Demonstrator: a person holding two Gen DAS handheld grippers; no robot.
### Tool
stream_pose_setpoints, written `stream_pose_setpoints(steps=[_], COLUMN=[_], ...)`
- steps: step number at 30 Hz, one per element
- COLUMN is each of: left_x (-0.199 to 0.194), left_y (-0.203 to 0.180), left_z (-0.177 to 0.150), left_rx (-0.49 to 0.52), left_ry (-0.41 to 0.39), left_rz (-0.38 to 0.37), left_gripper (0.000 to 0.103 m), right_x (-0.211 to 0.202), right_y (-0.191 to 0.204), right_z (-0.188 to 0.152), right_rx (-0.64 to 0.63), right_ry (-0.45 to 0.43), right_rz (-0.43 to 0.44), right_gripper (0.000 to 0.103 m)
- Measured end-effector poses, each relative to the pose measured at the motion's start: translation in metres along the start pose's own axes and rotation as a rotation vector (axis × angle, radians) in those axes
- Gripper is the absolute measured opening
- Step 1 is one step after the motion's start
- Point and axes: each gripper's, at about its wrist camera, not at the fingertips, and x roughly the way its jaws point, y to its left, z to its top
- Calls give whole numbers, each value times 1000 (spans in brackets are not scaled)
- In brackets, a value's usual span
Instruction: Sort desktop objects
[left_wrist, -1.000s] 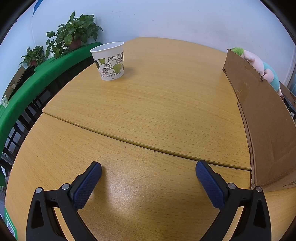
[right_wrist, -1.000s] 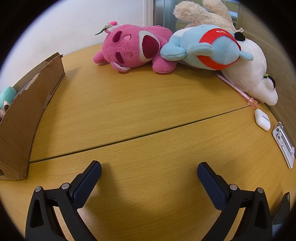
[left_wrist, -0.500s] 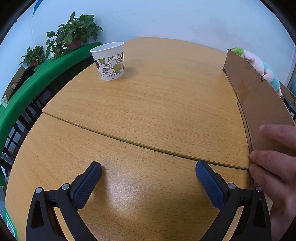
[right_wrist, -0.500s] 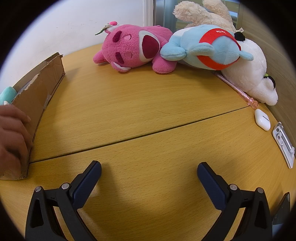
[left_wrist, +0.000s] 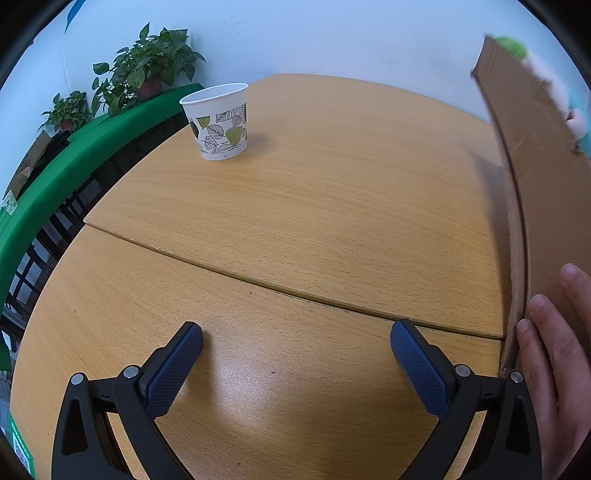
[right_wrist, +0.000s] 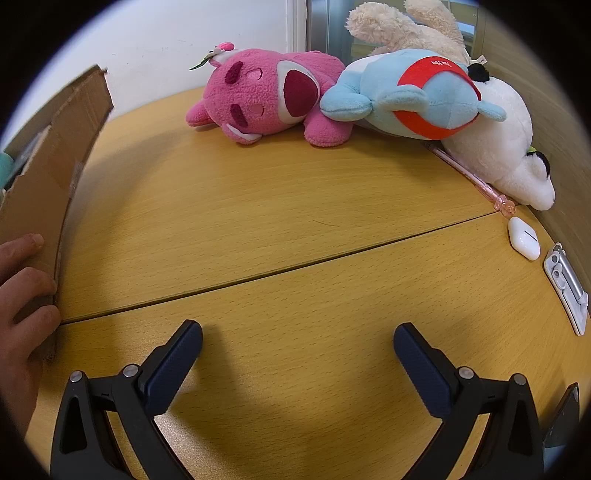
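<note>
Left wrist view: one wooden table (left_wrist: 332, 192), wide bare surface ahead; one cardboard box (left_wrist: 546, 177) at right edge, bare hand (left_wrist: 554, 369) gripping its near corner; one paper cup (left_wrist: 218, 122) upright near far left edge. Left gripper (left_wrist: 295, 354) fingers spread, holding nothing. Right wrist view: three plush toys, pink (right_wrist: 266, 99), blue (right_wrist: 413, 96), white (right_wrist: 506, 147), touching at far edge; right gripper (right_wrist: 297, 354) fingers spread, holding nothing; one earbud case (right_wrist: 523, 242) near right edge

No legible text; white lettering on blue plush (right_wrist: 417, 92) red band too small to read.
</note>
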Motion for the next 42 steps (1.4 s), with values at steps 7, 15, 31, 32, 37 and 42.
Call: stream_pose_setpoints(steps=[7, 15, 31, 32, 37, 42], left_x=[0, 0, 0, 0, 0, 0], left_y=[0, 0, 0, 0, 0, 0], left_z=[0, 0, 0, 0, 0, 0], left_rx=[-1, -2, -4, -4, -4, -5], left_ry=[0, 0, 0, 0, 1, 0], left_rz=[1, 1, 2, 2, 3, 3], left_gripper=[103, 103, 103, 103, 103, 103], right_x=[0, 0, 2, 2, 3, 3], right_y=[0, 0, 3, 3, 3, 3], right_z=[0, 0, 1, 2, 2, 2], right_rx=[1, 1, 2, 2, 3, 3], right_ry=[0, 0, 1, 1, 1, 2], right_rz=[0, -1, -2, -2, -2, -2], right_gripper=[103, 103, 103, 103, 103, 103])
